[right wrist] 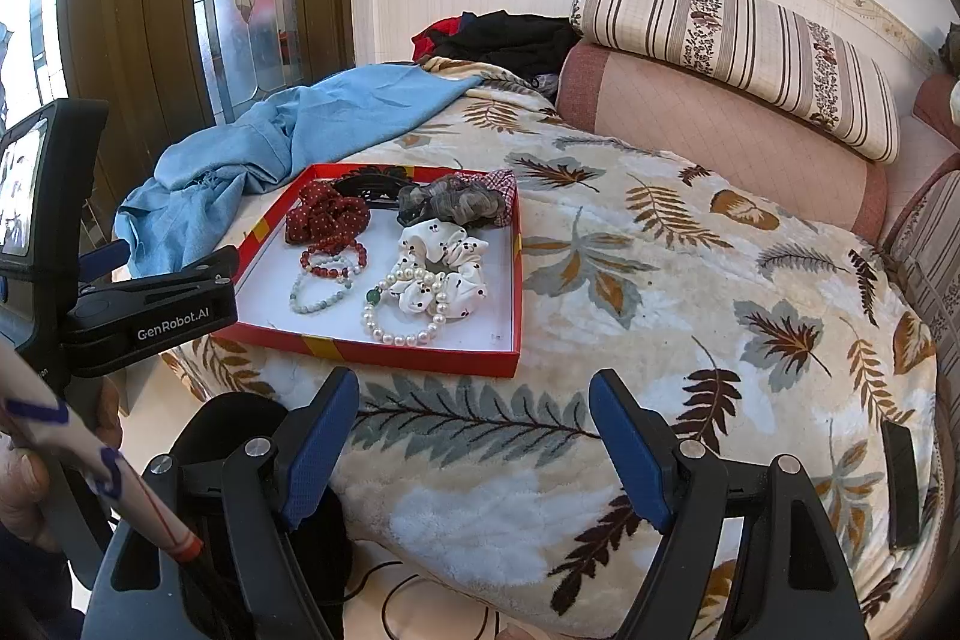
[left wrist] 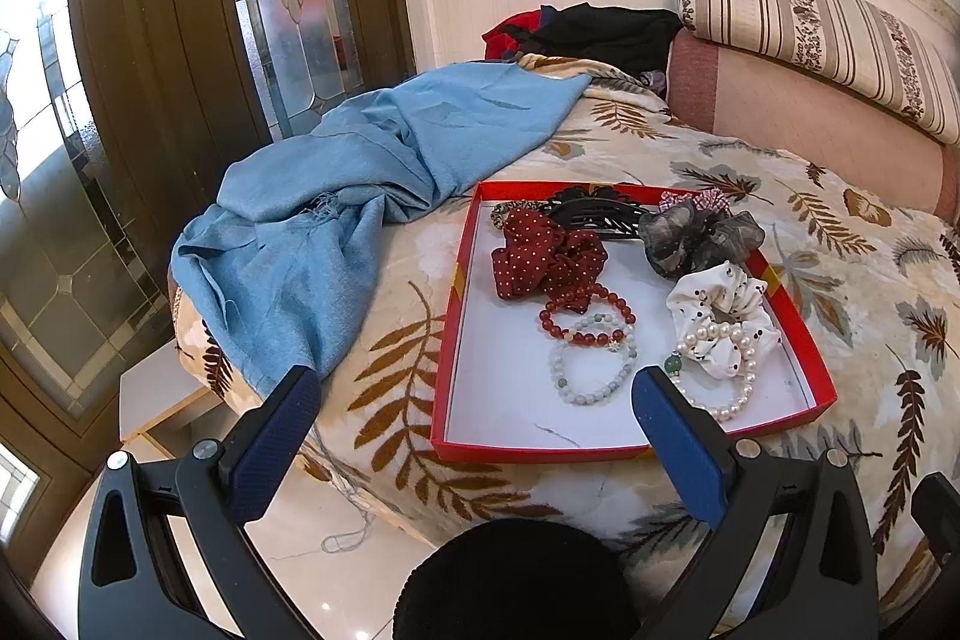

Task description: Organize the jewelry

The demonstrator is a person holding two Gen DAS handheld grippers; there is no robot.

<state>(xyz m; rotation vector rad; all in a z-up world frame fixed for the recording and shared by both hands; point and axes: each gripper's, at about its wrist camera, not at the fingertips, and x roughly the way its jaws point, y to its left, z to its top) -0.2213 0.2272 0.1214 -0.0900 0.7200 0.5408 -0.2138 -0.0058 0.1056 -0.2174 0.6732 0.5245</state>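
Observation:
A red shallow tray (left wrist: 447,340) (right wrist: 420,355) with a white floor lies on the leaf-patterned bed. It holds a red dotted scrunchie (left wrist: 543,253) (right wrist: 327,217), a grey scrunchie (left wrist: 696,232) (right wrist: 453,202), a white dotted scrunchie (left wrist: 723,316) (right wrist: 444,268), a black hair claw (left wrist: 594,211), a red bead bracelet (left wrist: 585,319) (right wrist: 333,259), a pale green bracelet (left wrist: 591,370) (right wrist: 318,292) and a pearl bracelet (left wrist: 729,382) (right wrist: 402,322). My left gripper (left wrist: 477,400) is open and empty at the tray's near edge. My right gripper (right wrist: 474,406) is open and empty, in front of the tray's right corner.
A blue cloth (left wrist: 336,220) (right wrist: 270,142) lies left of the tray. Dark clothes (left wrist: 600,31) are piled at the back. A striped cushion (right wrist: 738,40) tops the pink headboard. A black flat object (right wrist: 900,484) lies on the bed at right. The left gripper's body (right wrist: 150,304) shows at left.

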